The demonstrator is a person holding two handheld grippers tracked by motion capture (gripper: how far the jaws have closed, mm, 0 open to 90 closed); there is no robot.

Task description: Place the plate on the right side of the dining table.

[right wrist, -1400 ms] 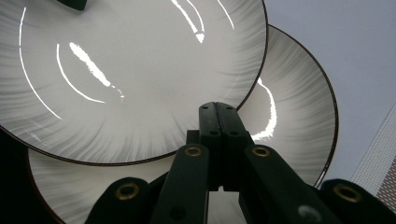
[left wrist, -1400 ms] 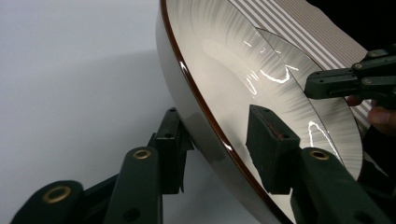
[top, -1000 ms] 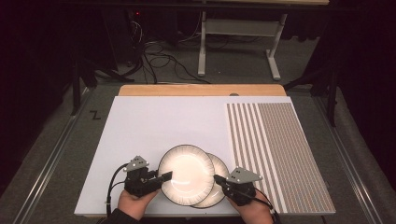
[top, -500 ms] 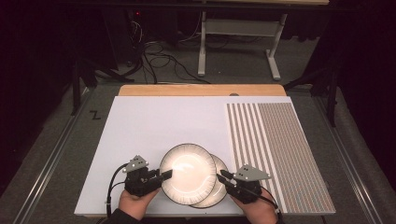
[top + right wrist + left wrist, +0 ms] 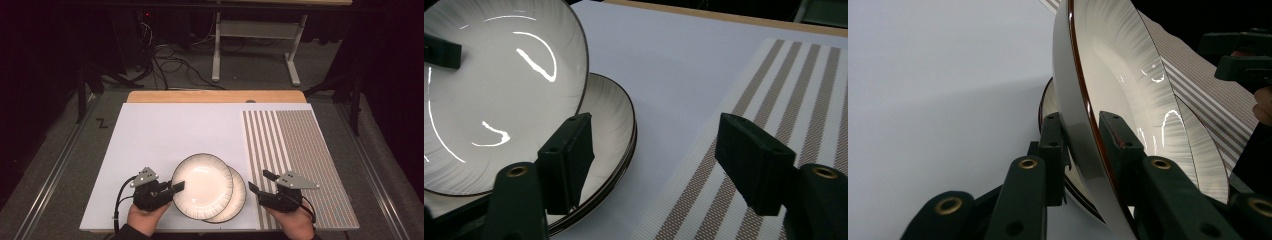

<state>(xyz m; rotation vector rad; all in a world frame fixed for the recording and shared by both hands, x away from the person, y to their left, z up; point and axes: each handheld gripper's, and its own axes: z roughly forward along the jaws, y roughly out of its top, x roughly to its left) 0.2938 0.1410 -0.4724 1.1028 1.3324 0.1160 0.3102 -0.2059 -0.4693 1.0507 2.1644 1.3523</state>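
Two white plates with dark rims lie near the front edge. The upper plate (image 5: pixel 202 184) (image 5: pixel 1118 75) (image 5: pixel 499 85) is tilted, its left side raised off the lower plate (image 5: pixel 235 200) (image 5: pixel 611 115). My left gripper (image 5: pixel 177 188) (image 5: pixel 1083 135) is shut on the upper plate's left rim, and its jaws have just been closing tighter on it. My right gripper (image 5: pixel 260 182) (image 5: pixel 659 160) hovers to the right of the plates, over the striped mat's edge. Its jaws have just been opening and nothing is between them.
The plates rest on a white board (image 5: pixel 165 135) with a brown-and-white striped mat (image 5: pixel 300 160) (image 5: pixel 774 100) on its right part. A wooden edge (image 5: pixel 215 96) runs along the far side. Cables and a stand's legs lie on the floor behind.
My right gripper has let go of the plates' right edge, opened and drawn away to the right onto the striped mat. The left hand has stayed put.
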